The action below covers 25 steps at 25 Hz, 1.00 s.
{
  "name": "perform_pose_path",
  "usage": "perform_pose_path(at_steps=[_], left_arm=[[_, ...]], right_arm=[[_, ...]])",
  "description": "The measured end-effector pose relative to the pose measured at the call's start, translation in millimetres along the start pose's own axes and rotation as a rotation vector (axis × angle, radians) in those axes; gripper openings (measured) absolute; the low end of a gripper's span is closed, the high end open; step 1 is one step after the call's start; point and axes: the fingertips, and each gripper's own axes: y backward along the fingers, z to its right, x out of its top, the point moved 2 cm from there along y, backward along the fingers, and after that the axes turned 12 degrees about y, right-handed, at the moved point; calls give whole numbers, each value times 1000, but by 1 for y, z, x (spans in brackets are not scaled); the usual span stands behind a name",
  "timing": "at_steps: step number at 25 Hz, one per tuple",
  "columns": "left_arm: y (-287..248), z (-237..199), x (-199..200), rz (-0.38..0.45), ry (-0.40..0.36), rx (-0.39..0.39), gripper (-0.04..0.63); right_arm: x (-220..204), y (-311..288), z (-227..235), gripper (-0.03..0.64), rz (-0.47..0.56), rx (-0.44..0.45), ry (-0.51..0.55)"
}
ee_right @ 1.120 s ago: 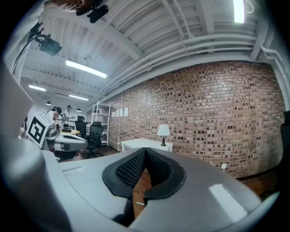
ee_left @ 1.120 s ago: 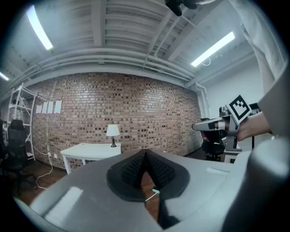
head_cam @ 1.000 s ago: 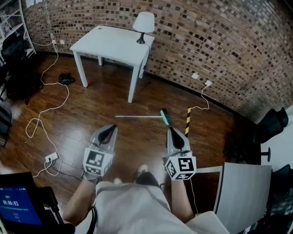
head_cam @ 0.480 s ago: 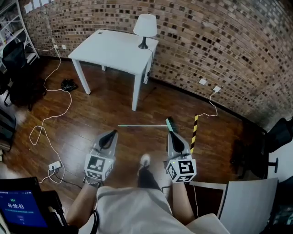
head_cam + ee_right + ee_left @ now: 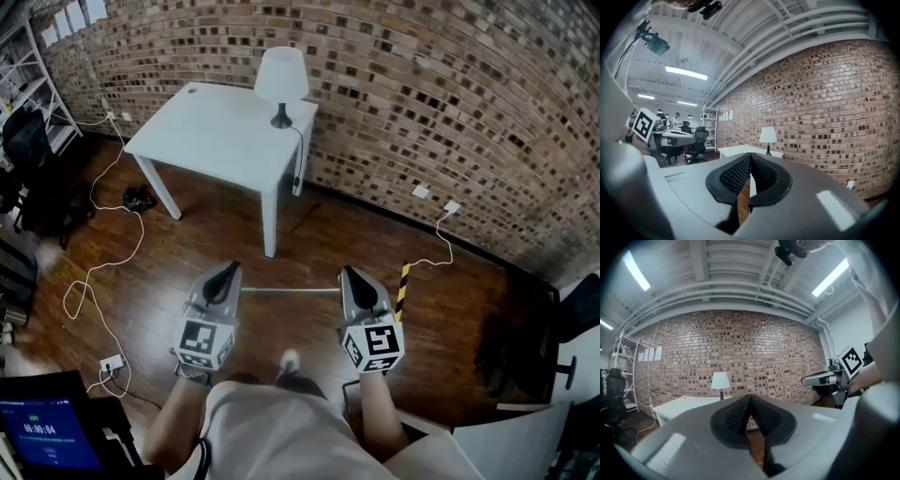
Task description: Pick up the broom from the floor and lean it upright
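The broom lies flat on the wooden floor; only its thin pale handle shows, running crosswise between my two grippers. Its head is hidden behind the right gripper. Held level above the floor, my left gripper is shut and empty, just above the handle's left end. On the other side, my right gripper is shut and empty too, over the handle's right end. In the left gripper view the left gripper's pads meet with nothing between them, and the right gripper's pads meet likewise in its own view. Neither touches the broom.
A white table with a lamp stands ahead against the brick wall. A yellow-black striped bar lies right of the broom. White cables and a power strip cross the floor at left; black chairs stand at both sides.
I have walked forward with both grippers: the broom has come closer in view, and its green head has slipped behind the right gripper. Both stay shut.
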Motion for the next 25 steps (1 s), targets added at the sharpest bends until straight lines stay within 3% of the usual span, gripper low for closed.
perform_pose_path(at_steps=[7,17,25], left_arm=[[-35,-20,-6,-40,-7,12,0],[-58,-51,-10,-78,-10,-16,0],[-70,-69,-34,-117,-9,20,0]], right_arm=[[-2,-44,24,14,5,11,-15],[-7,-79,9,14,-17,29,-45],[-21,-110,7,14,-55,99,38]])
